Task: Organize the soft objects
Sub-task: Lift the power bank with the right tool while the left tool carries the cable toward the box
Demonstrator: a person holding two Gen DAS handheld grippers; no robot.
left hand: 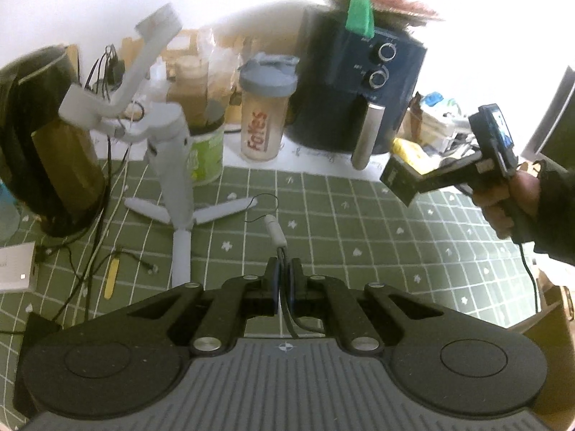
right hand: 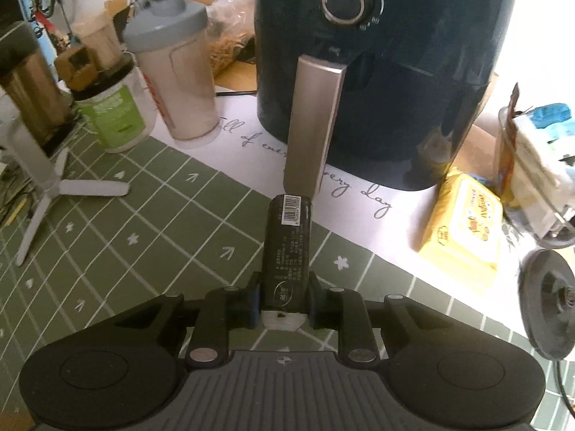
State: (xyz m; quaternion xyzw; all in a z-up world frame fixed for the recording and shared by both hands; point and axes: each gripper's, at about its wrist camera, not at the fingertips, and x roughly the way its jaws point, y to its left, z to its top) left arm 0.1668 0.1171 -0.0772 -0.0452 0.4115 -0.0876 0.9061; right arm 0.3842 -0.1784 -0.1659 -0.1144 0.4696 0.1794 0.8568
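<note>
My left gripper (left hand: 284, 269) is shut on a thin dark cable (left hand: 286, 309) whose grey plug end (left hand: 275, 231) sticks out ahead of the fingers, above the green grid mat (left hand: 359, 222). My right gripper (right hand: 284, 287) is shut on a black packet with a barcode label (right hand: 287, 244), held above the mat (right hand: 143, 251) in front of the air fryer. The right gripper with the packet (left hand: 402, 177) also shows in the left wrist view at the right, held in a hand. A yellow tissue pack (right hand: 463, 233) lies to the right of the fryer.
A dark blue air fryer (right hand: 377, 72) with a steel handle stands at the back. A shaker bottle (left hand: 264, 115), a green tub (left hand: 205, 154), a white phone tripod (left hand: 172, 165) and a dark kettle (left hand: 46, 143) crowd the left. Cables (left hand: 90, 251) lie at the left. A bag of clutter (right hand: 539, 165) sits at the right.
</note>
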